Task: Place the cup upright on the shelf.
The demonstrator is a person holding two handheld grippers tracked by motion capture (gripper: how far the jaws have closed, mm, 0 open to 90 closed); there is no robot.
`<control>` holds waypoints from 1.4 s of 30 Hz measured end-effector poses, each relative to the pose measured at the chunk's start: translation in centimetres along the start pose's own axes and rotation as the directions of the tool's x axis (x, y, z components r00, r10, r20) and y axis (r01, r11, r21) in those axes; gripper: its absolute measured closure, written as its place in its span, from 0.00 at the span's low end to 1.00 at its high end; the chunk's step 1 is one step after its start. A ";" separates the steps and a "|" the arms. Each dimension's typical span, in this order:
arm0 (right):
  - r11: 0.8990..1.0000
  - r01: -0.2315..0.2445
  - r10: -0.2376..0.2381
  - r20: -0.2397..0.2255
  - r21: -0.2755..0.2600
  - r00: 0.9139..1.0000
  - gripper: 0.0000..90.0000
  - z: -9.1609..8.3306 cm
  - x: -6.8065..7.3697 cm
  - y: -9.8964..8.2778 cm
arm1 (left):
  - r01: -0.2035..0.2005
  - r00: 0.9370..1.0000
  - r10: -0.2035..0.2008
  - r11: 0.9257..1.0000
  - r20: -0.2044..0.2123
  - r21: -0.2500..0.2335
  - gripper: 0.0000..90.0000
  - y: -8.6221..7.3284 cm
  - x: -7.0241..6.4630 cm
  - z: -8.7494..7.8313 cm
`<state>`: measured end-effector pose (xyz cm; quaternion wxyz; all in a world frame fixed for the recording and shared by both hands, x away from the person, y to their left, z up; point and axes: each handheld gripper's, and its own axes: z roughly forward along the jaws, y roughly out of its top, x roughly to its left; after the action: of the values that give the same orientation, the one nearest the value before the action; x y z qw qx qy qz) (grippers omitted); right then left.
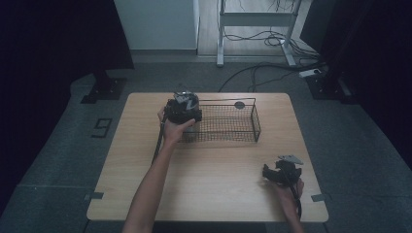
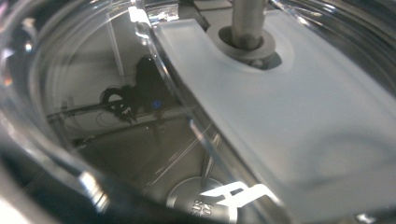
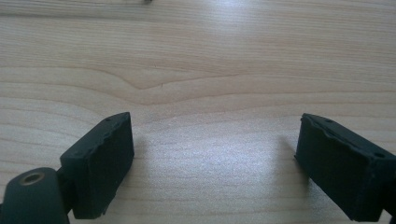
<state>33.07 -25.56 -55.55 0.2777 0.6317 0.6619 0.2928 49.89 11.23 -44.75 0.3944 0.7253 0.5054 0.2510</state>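
High view, pale wood table (image 1: 209,189) on grey floor (image 1: 53,160), dark curtains at sides, wire basket (image 1: 228,124) at far-centre, left gripper (image 1: 183,110) over basket's left end w/ clear glass jar (image 2: 116,107), jaw state can't tell, right gripper (image 3: 212,154) jaws spread wide, empty, near-right on tabletop.

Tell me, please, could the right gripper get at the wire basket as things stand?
Probably yes: the right gripper sits open on bare table, and nothing lies between it and the wire basket's near end.
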 end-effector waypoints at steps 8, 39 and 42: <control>1.000 0.002 -0.002 0.000 -0.001 1.000 0.12 0.0 0.0 0.0 | 0.005 1.000 -0.005 1.000 -0.012 0.014 0.04 -0.6 0.0 0.6; 1.000 0.003 -0.003 -0.002 -0.002 1.000 0.13 0.0 0.0 0.0 | -0.014 1.000 0.014 1.000 -0.001 0.007 0.04 -2.6 -0.3 1.3; 1.000 0.003 -0.003 -0.002 -0.002 1.000 0.13 0.0 0.0 0.0 | -0.020 1.000 0.020 1.000 -0.008 0.005 0.00 -2.6 -0.5 1.2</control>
<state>33.05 -25.57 -55.55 0.2780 0.6302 0.6628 0.2938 49.28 10.85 -47.56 0.3882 0.7302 0.5003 0.2566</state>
